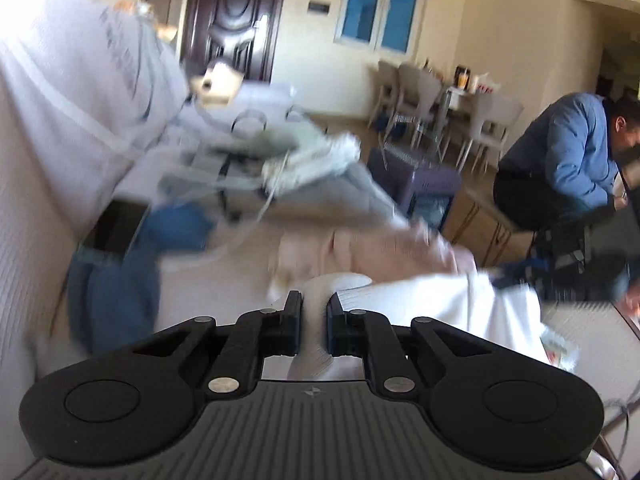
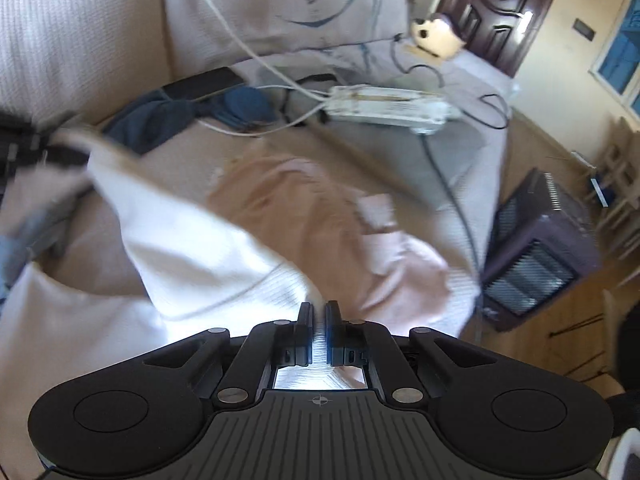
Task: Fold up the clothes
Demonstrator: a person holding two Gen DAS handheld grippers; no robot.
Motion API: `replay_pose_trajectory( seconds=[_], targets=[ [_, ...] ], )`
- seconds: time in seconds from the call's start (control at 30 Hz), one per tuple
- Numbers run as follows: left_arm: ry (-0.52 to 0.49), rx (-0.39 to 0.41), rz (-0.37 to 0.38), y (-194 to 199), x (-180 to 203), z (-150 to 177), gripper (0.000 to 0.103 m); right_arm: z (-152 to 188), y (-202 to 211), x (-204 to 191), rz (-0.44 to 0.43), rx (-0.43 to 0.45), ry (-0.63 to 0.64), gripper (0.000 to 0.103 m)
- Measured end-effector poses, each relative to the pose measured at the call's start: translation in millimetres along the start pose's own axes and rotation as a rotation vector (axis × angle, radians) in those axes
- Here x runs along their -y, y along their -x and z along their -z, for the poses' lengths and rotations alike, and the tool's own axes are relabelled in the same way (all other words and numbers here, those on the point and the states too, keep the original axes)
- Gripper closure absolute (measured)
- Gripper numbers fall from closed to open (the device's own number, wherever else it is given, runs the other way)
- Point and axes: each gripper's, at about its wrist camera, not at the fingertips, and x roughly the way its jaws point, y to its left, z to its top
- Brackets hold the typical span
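A white ribbed garment (image 1: pixel 420 300) hangs stretched between both grippers over a beige sofa seat. My left gripper (image 1: pixel 314 312) is shut on one edge of it, cloth bunched between the fingers. In the right wrist view the same white garment (image 2: pixel 200 248) spreads to the left, and my right gripper (image 2: pixel 318 316) is shut on another edge. A pink garment (image 2: pixel 312 216) lies crumpled on the seat beyond it, also seen as the pink garment (image 1: pixel 380 248) in the left view. The left gripper shows blurred at the far left edge of the right view.
A dark blue cloth (image 2: pixel 160 116), a black phone (image 2: pixel 204 82), a white power strip (image 2: pixel 388 108) with cables and a printed cushion (image 2: pixel 300 4) lie at the sofa's back. A dark heater (image 2: pixel 536 252) stands on the wooden floor. A seated person (image 1: pixel 568 160) is at right.
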Motion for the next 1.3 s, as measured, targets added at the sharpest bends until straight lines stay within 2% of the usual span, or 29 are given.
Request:
replay_pose_trajectory(
  seconds=[0.13,0.17,0.2,0.23,0.27,0.37,0.43,0.5,0.57,0.63,0.73,0.87,0.93,1.03,1.17,1.3],
  targets=[
    [-0.015,-0.069,-0.055,-49.0,3.4,-4.1,0.091,3.5,-30.6,6.2,0.019,-0.036,-0.053,0.097],
    [-0.015,-0.092,-0.080,-58.5,2.2,-2.2,0.085,4.8,-40.6,5.7,0.025,-0.048,-0.062,0.096],
    [-0.004,-0.115,-0.106,-64.3,-1.1,-0.9,0.074,6.0,-50.6,4.3,0.035,-0.059,-0.068,0.095],
    [0.017,-0.134,-0.121,-66.5,-6.2,0.3,0.069,7.1,-58.9,3.7,0.038,-0.069,-0.077,0.094],
    [0.045,-0.140,-0.124,-63.6,-12.7,2.1,0.062,8.3,-64.9,3.3,0.040,-0.075,-0.081,0.093],
    [0.108,-0.138,-0.136,-42.5,-28.8,6.0,0.053,11.0,-78.1,2.4,0.051,-0.085,-0.090,0.088],
    [0.135,-0.136,-0.154,-25.6,-36.4,7.8,0.041,11.2,-82.3,3.2,0.056,-0.095,-0.101,0.083],
    [0.159,-0.138,-0.153,-6.1,-42.3,11.6,0.036,11.3,-77.6,2.8,0.070,-0.090,-0.102,0.073],
    [0.173,-0.145,-0.143,14.1,-46.4,16.8,0.035,13.2,-60.5,1.1,0.072,-0.064,-0.098,0.068],
    [0.185,-0.163,-0.133,36.3,-47.1,27.1,0.031,15.0,-43.4,-0.6,0.073,-0.038,-0.093,0.057],
    [0.214,-0.215,-0.112,70.7,-41.3,55.7,0.028,19.1,-15.6,-3.7,0.064,0.000,-0.094,0.054],
    [0.273,-0.266,-0.101,103.0,-31.3,101.2,0.027,42.1,30.6,-16.9,-0.063,-0.004,-0.176,0.053],
    [0.285,-0.283,-0.106,110.1,-24.9,123.0,0.027,58.8,49.6,-34.1,-0.157,-0.031,-0.230,0.048],
    [0.297,-0.317,-0.108,112.8,-15.3,152.4,0.027,84.3,71.0,-65.2,-0.234,-0.058,-0.255,0.044],
    [0.309,-0.361,-0.109,111.7,-1.4,181.1,0.027,97.0,88.2,-107.0,-0.284,-0.060,-0.183,0.044],
    [0.379,-0.397,-0.110,111.2,6.9,199.5,0.027,72.0,91.8,-143.6,-0.340,-0.011,-0.060,0.044]
  ],
)
